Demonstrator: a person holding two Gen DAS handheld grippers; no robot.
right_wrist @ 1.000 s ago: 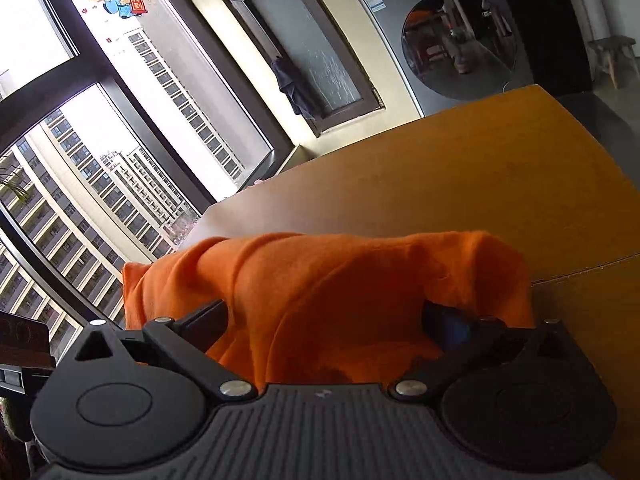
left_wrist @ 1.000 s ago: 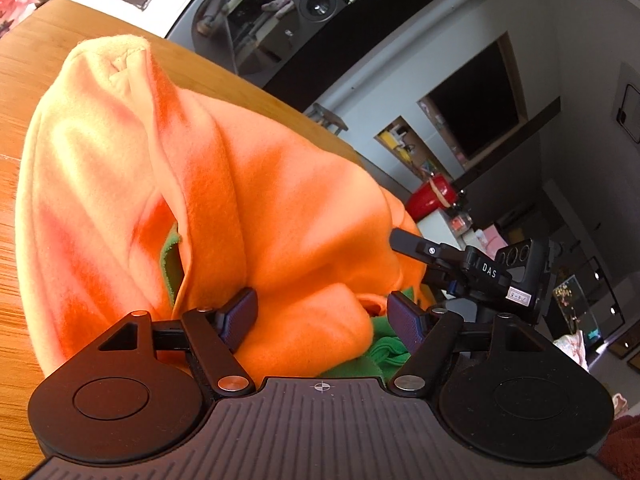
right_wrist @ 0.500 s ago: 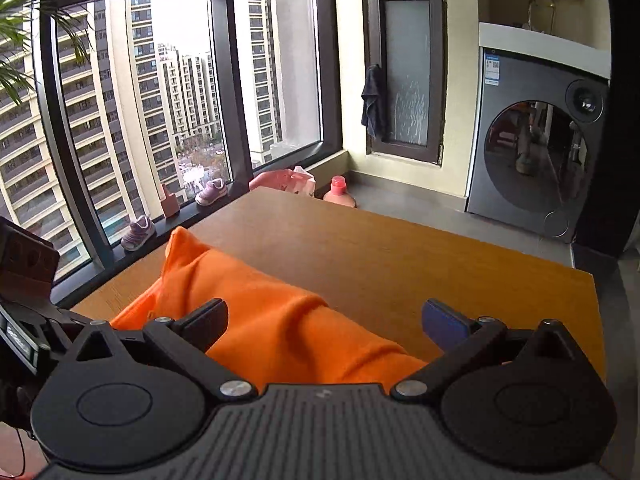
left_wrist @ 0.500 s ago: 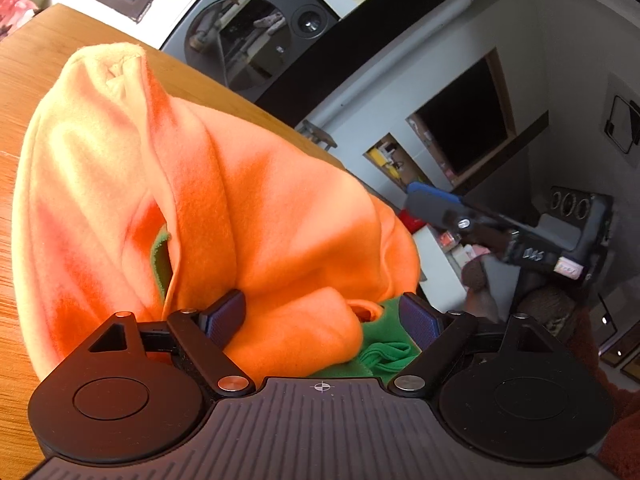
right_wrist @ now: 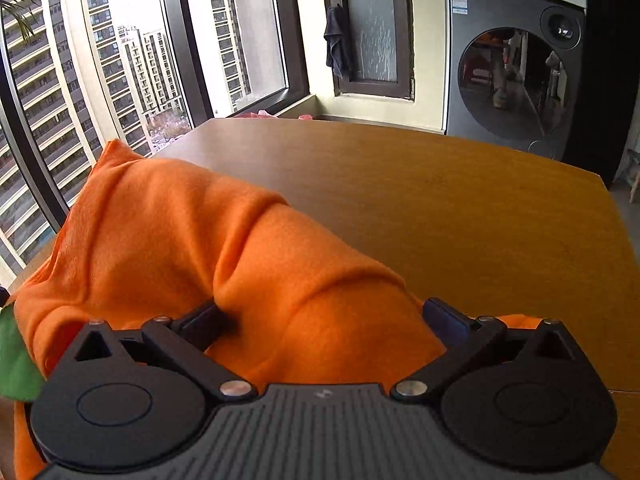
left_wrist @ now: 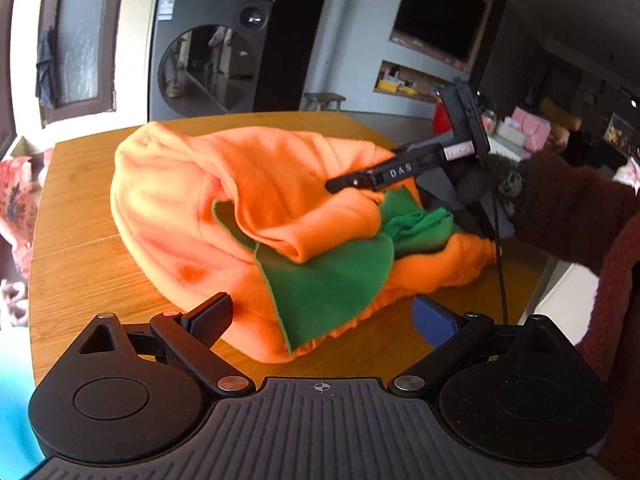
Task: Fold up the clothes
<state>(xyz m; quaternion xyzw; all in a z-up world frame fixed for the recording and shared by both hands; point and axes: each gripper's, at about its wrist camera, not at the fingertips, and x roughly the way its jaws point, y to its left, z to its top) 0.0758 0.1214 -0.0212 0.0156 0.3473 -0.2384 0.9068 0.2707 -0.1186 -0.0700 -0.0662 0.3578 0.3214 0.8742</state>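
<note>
The orange garment (left_wrist: 192,208) lies heaped across the near half of the table (left_wrist: 80,280), blocking a straight pass there. The right gripper (left_wrist: 332,186) juts over the heap's right end. Bare wood (right_wrist: 440,208) runs open toward the table's far edge and far right corner.

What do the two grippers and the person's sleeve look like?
Both grippers are black plastic with round pivot discs, silver screws and a ribbed base; the left gripper has blue textured pads. Seen from the left wrist, the right gripper bears white letters "DAS" and a thin black cable. The sleeve is dark red knit.
</note>
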